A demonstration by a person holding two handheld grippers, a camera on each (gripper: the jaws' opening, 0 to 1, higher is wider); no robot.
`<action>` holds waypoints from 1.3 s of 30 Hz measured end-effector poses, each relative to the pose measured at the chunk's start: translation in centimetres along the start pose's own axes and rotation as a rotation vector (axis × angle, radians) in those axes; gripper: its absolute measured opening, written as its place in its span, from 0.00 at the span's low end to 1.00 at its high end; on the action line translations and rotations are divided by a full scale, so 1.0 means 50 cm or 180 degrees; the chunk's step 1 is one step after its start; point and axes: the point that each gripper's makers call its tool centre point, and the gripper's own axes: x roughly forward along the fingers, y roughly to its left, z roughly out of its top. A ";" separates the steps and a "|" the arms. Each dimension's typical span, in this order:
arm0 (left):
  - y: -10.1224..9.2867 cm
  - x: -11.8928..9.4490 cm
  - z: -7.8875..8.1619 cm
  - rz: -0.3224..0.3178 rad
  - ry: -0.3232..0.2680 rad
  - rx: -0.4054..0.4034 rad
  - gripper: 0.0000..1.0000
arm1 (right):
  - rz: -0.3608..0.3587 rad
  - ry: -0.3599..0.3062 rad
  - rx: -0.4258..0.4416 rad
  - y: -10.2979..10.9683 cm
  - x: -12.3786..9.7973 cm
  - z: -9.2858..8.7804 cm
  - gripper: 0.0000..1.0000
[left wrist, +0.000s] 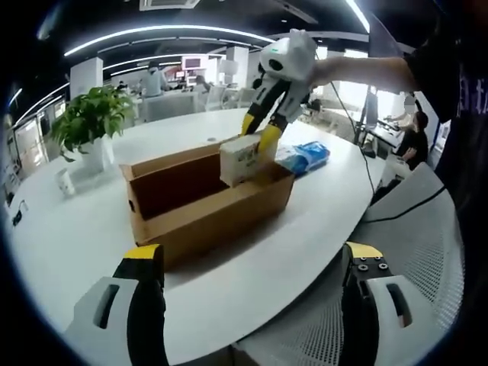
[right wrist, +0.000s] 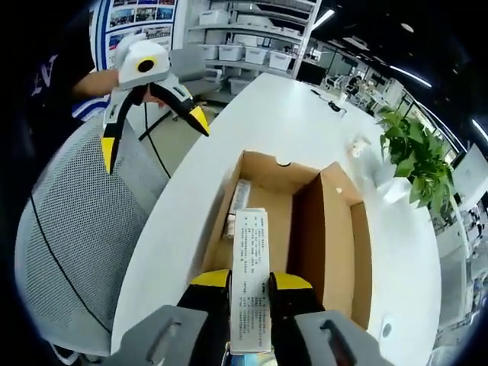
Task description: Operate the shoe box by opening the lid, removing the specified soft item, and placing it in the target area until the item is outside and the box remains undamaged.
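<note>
The brown cardboard shoe box (left wrist: pixel 200 215) lies open on the white table, its lid (right wrist: pixel 335 229) folded back along one long side. My right gripper (left wrist: pixel 259 136) is shut on a soft white pack (left wrist: pixel 242 158) and holds it just above the box's right end. In the right gripper view the pack (right wrist: pixel 249 267) stands between the jaws of the right gripper (right wrist: pixel 250 305), over the box (right wrist: pixel 263 183). Another wrapped item (right wrist: pixel 237 204) lies inside the box. My left gripper (left wrist: pixel 255 255) is open, off the table's near edge; it also hangs open over the chair (right wrist: pixel 152 133).
A blue packet (left wrist: pixel 305 156) lies on the table (left wrist: pixel 84 244) beyond the box. A potted plant (left wrist: pixel 91 118) and a small white cup (left wrist: pixel 65 181) stand at the far left. A grey mesh chair (right wrist: pixel 69 252) sits at the table edge. People sit in the background.
</note>
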 end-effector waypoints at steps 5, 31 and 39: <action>0.001 0.001 0.003 0.0005 -0.0018 -0.0003 0.97 | -0.0022 0.0018 -0.0040 -0.008 -0.024 0.000 0.15; -0.010 0.012 0.014 -0.0092 0.0015 0.0074 0.97 | -0.0234 0.0143 -0.0074 -0.045 -0.165 -0.052 0.15; -0.013 0.013 0.016 -0.0109 0.0005 0.0073 0.97 | -0.0308 0.0188 -0.0040 -0.056 -0.192 -0.080 0.15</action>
